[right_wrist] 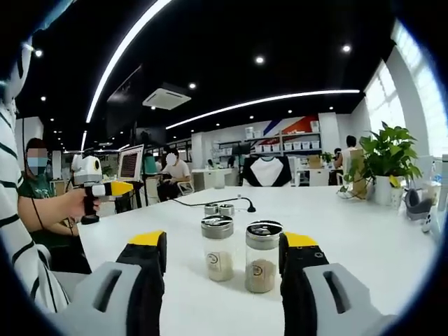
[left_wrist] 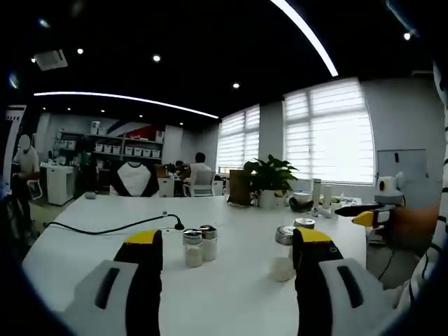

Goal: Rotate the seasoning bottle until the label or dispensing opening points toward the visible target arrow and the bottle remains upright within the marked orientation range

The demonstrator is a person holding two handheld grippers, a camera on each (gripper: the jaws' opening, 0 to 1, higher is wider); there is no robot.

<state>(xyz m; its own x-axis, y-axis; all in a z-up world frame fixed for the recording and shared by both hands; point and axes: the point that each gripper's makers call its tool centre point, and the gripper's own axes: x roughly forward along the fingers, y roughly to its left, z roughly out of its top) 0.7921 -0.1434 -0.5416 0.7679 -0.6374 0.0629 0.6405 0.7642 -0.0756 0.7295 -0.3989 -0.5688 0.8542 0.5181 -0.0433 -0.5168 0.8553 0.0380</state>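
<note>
Looking along the left gripper (left_wrist: 227, 262), the left gripper view shows its two yellow-tipped jaws standing wide apart above a white table (left_wrist: 231, 308), gripping nothing. Between the jaws and a little ahead of them, nearer the left-hand jaw, stand two small seasoning bottles (left_wrist: 199, 245) side by side, metal-capped and upright. Two further bottles (left_wrist: 288, 248) stand just beside the inner edge of the right-hand jaw, partly hidden by it. A black cable (left_wrist: 105, 229) lies on the table beyond the left-hand jaw. The right gripper (left_wrist: 364, 213) enters from the right edge, held well clear of the bottles; whether its jaws are apart cannot be told from here.

Looking along the right gripper (right_wrist: 222, 262), the right gripper view shows jaws likewise spread and empty. Two upright glass bottles (right_wrist: 241, 255) with shaker lids stand between the jaw tips, touching neither. Another pair (right_wrist: 218, 209) stands farther ahead. A hand (right_wrist: 73, 203) at far left holds the left gripper (right_wrist: 112, 189).
</note>
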